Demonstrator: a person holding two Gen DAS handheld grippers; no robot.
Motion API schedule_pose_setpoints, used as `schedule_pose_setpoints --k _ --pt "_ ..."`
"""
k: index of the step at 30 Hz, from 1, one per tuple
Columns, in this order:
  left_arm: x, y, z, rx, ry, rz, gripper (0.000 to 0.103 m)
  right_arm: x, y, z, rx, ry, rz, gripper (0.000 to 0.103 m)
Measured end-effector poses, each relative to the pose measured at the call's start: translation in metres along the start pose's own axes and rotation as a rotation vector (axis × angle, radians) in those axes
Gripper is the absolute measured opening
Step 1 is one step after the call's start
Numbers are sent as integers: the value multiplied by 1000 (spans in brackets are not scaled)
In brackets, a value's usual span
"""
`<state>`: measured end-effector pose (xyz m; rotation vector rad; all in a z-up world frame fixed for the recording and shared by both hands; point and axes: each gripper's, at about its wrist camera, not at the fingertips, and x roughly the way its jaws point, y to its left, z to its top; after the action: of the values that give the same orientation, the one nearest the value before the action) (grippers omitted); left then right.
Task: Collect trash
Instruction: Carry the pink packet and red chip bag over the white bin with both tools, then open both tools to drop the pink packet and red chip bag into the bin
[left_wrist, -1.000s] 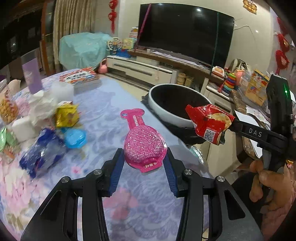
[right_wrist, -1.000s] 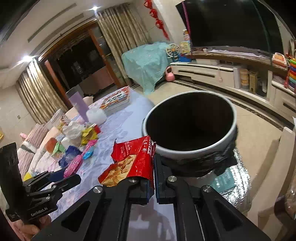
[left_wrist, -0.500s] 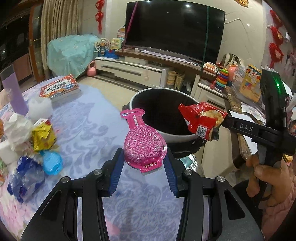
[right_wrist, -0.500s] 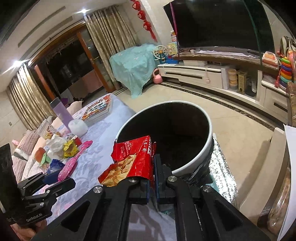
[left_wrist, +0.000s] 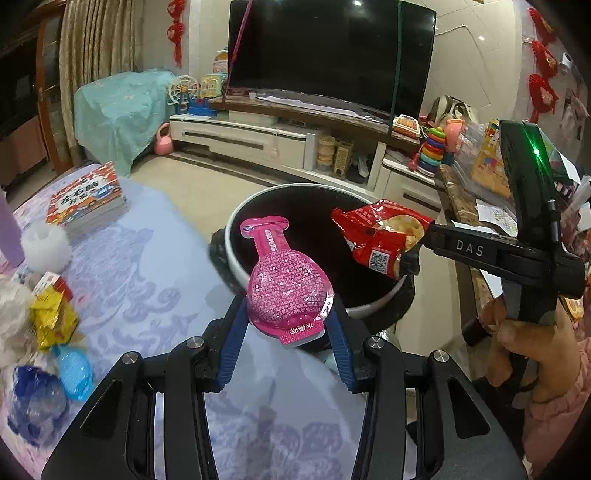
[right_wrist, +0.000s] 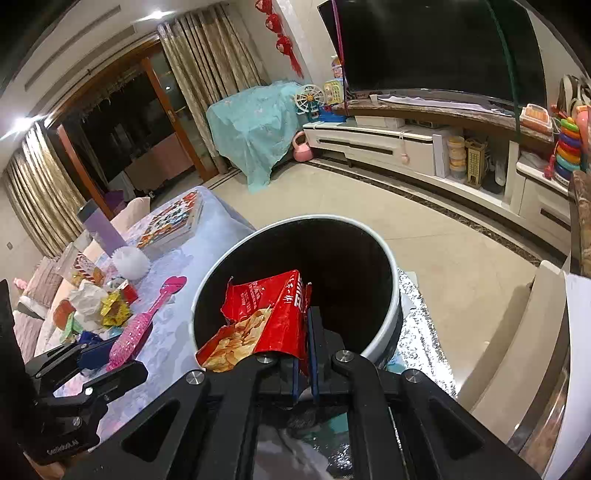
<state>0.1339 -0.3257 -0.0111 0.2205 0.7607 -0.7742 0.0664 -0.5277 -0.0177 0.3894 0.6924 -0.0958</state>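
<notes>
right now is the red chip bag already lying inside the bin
No, the chip bag is clamped in the right tool, held above the open bin.

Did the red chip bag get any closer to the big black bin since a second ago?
Yes. The red chip bag, held in the right gripper, was short of the bin rim before; now it hangs over the bin's dark opening.

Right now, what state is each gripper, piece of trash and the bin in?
left gripper: shut on pink pouch
right gripper: shut on red chip bag, over the bin's mouth
trash bin: upright, open, dark-lined
yellow wrapper: uncollected on table
</notes>
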Motion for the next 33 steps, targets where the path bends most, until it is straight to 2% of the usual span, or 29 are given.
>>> schedule_pose_setpoints --k 15,18,20,21,22,23,27,30,33 --pt "40 -3 26 3 65 -38 44 30 -12 25 -34 66 -43 8" --pt "46 -2 26 2 92 -48 48 36 -12 26 -43 86 -70 11" --pt "48 -1 24 -4 102 -43 63 38 -14 27 -41 94 -72 20" --pt "47 -1 23 -8 98 -42 65 37 -15 28 -40 96 -69 28" --pt "46 -1 23 -9 96 -39 65 37 -15 28 -41 94 -69 45" --pt "45 0 23 -11 95 -36 65 36 -15 28 -44 89 -67 54" --pt "36 5 17 -31 87 -36 67 31 -15 28 -49 78 -67 54" --pt "28 11 7 -60 86 -30 75 26 -12 25 -61 74 -79 57" --pt "22 19 -1 -92 91 -36 76 25 -6 22 -91 79 -118 78"
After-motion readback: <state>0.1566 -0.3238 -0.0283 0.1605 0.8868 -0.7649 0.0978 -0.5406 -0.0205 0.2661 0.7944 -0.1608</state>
